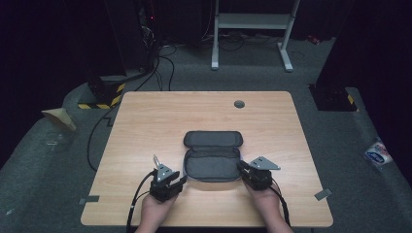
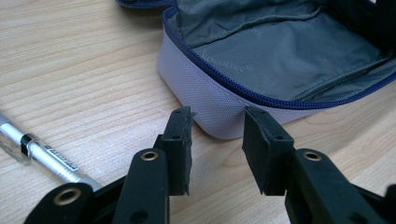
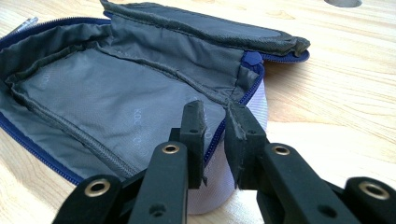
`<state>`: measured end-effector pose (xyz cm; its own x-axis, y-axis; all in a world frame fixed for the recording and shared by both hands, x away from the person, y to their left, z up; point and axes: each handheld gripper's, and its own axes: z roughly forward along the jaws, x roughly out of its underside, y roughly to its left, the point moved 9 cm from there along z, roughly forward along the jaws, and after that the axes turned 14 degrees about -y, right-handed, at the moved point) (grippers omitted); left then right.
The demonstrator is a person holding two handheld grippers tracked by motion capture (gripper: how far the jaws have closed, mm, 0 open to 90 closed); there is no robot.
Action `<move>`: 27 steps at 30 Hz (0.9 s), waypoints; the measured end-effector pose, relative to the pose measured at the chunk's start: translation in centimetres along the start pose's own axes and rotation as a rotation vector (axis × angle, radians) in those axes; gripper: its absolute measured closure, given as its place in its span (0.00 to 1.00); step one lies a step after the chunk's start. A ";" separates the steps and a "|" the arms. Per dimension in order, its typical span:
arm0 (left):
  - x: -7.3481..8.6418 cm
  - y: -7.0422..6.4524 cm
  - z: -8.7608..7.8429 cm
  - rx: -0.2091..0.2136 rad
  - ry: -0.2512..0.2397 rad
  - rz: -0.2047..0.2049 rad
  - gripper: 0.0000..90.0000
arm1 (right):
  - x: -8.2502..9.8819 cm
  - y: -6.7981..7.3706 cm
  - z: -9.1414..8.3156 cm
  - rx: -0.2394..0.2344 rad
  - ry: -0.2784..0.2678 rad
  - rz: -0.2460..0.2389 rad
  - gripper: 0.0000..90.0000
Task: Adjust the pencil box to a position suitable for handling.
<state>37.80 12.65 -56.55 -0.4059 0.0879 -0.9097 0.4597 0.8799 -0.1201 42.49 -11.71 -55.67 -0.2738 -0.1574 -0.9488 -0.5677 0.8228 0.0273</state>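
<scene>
The pencil case (image 1: 213, 156) lies unzipped mid-bench, soft and light, so we pinch its stiffer zipped rim: our right tool (image 3: 215, 122) nips that rim, our left tool (image 2: 215, 126) spread just beside its corner.

Two black grippers: left gripper (image 1: 182, 179), right gripper (image 1: 240, 166). Grey three-cornered plate (image 1: 265, 163) on top of each. Black cable (image 1: 136, 194) trailing back from both. Up close, matte black jaws with brass-ringed pivot holes (image 2: 149, 155) and small dark screws. Blocky pads (image 3: 194, 122), worn and nicked at the edges. Bare hands, no sleeves.
</scene>
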 end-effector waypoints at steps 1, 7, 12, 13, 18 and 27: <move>0.0 0.0 0.0 -0.003 -0.001 -0.001 0.69 | 0.0 0.0 0.0 0.001 -0.002 0.001 0.84; -0.1 0.3 -0.3 -0.008 -0.006 0.019 0.66 | -0.5 0.2 -0.6 -0.006 -0.014 0.010 0.84; -0.1 1.2 -1.1 -0.015 -0.017 0.008 0.64 | -1.9 0.4 -1.4 -0.008 -0.048 0.010 0.80; -0.2 1.5 -1.3 -0.022 -0.023 0.010 0.64 | -2.2 0.3 -1.5 -0.003 -0.053 0.007 0.79; -0.8 3.9 -2.7 -0.065 -0.043 -0.001 0.63 | -2.9 -0.3 -1.9 0.023 -0.066 0.010 0.74; -0.8 8.1 -4.0 -0.158 -0.045 -0.080 0.61 | -1.3 -2.5 -4.1 0.065 -0.021 -0.037 0.66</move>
<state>38.71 21.59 -55.21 -0.3986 -0.0030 -0.9171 0.2965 0.9459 -0.1320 41.08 -15.76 -53.17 -0.2370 -0.1772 -0.9552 -0.5252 0.8506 -0.0275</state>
